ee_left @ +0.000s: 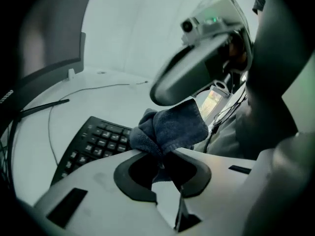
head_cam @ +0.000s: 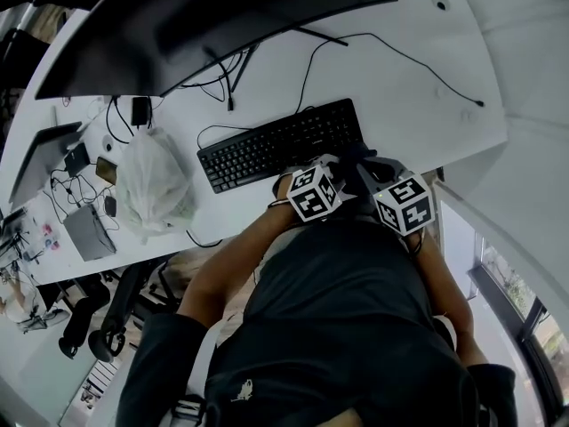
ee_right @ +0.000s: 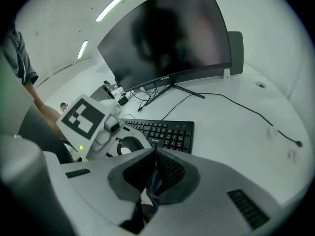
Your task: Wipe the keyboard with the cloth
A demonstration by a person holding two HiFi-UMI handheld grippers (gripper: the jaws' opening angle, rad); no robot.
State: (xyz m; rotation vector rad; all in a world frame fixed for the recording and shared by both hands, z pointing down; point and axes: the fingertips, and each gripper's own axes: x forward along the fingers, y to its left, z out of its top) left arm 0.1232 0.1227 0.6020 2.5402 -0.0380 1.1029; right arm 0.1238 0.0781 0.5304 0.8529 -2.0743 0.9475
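Closest to the camera on the head, on the near side of the keyboard (head_cam: 280, 145), it's just the person's dark shirt (head_cam: 347, 327) and forearms, with both tongs held side by side right over the keyboard's near right corner.

Left gripper (ee_left: 161, 157): jaws clamped down on the cloth (ee_left: 172, 127), a blue-grey towel-ish thing. Most of it bunches out past the tips, above the keyboard's right end; can't tell if it touches the keys. Its upper corner runs up against the underside of the other tong.

Right gripper (ee_right: 155, 154): pads pressed together too, with a thin bluish strip pinched between them that looks like an edge of that same cloth. So the cloth sits between the two tongs, each with a bite of it.

Past the tips, the black keyboard lies flat on the white desk (ee_right: 236, 127), slightly angled. Off its left end in the head view there's a crumpled plastic bag (head_cam: 151, 181). Behind the keyboard a thin black cable (ee_right: 236, 104) snakes off to the right across the desk, and beyond that stands the big curved monitor (ee_right: 167, 38), screen dark.
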